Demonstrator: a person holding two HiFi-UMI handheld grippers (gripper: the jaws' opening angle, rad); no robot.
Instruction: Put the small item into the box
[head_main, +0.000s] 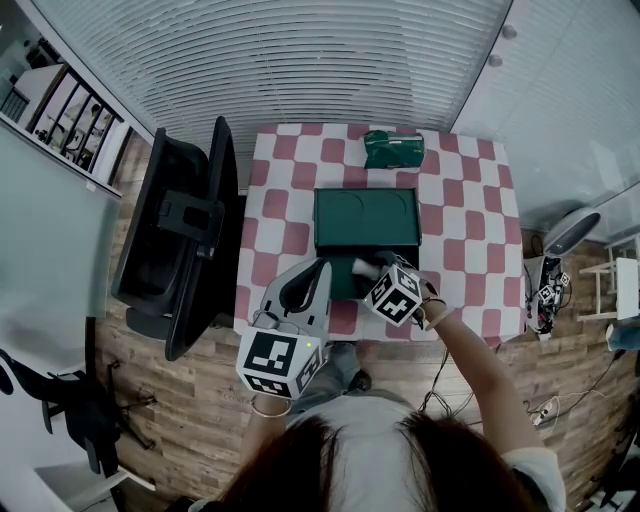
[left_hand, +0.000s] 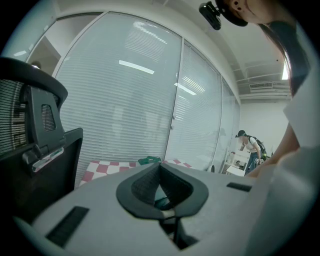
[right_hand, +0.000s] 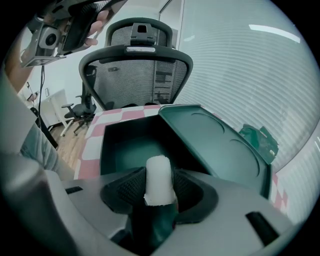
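Two tongs in play. Head view: the right tongs (head_main: 366, 268) hang over the 6 o'clock edge of the open green box (head_main: 366, 218) on the checkered bench (head_main: 470, 230), with the white small item (head_main: 361, 267) in them. The left tongs (head_main: 321, 268) sit at the box's 7 o'clock. Left gripper view: those are closed, nothing in them. Right gripper view: pads clamp the small item, right above the box's hollow.

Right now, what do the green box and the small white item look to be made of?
The green box: probably moulded plastic, matte; smooth walls and round pressed shapes in the lid. The white item: perhaps foam or rolled paper, matte; its lower edge looks ragged.
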